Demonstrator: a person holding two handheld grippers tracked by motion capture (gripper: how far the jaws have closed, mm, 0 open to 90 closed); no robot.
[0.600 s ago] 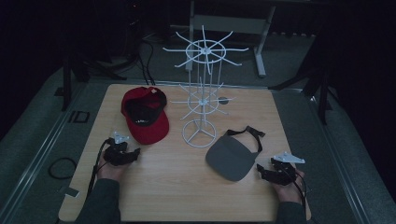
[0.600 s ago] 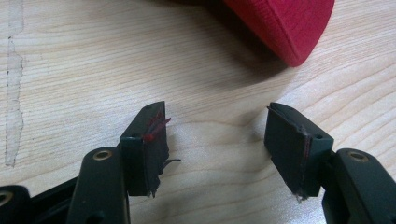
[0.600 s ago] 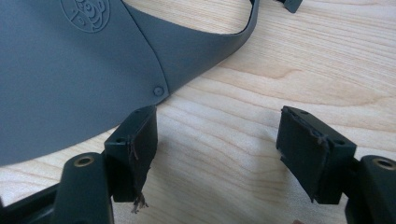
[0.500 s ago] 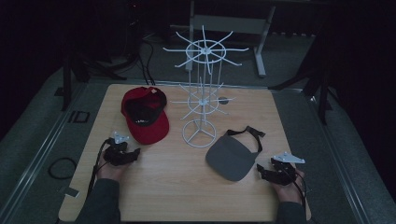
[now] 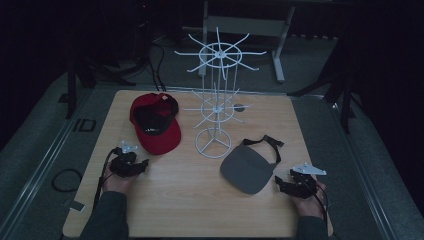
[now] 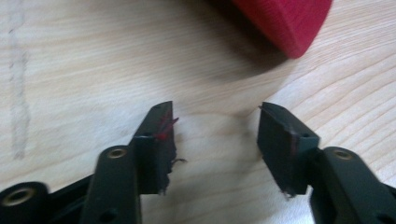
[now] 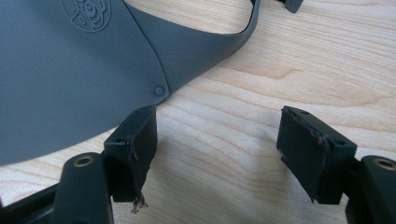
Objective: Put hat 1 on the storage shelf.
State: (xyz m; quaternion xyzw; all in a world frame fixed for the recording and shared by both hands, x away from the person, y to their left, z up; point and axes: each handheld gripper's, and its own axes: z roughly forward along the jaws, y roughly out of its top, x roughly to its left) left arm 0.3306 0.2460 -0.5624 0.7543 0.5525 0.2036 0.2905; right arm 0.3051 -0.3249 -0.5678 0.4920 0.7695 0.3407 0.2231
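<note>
Wooden table (image 5: 190, 200); black cable loop (image 5: 65, 179) on grey floor left; metal frame (image 5: 245, 25) behind.

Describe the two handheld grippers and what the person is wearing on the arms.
Both the left gripper and the right gripper are black with two blocky jaws, worn frayed pads, a grey three-cornered plate on top and a trailing black cable. Dark grey-green sleeves.

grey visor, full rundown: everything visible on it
The grey visor lies flat on the wooden table, right of the white wire rack's round base and apart from it. Smooth, matte, plastic-looking brim with a round embossed logo and a small rivet where the dark strap joins. The strap loops open behind it, toward the far side. The open right claw sits just beside the brim's edge, nothing between its jaws; contact can't be told.
</note>
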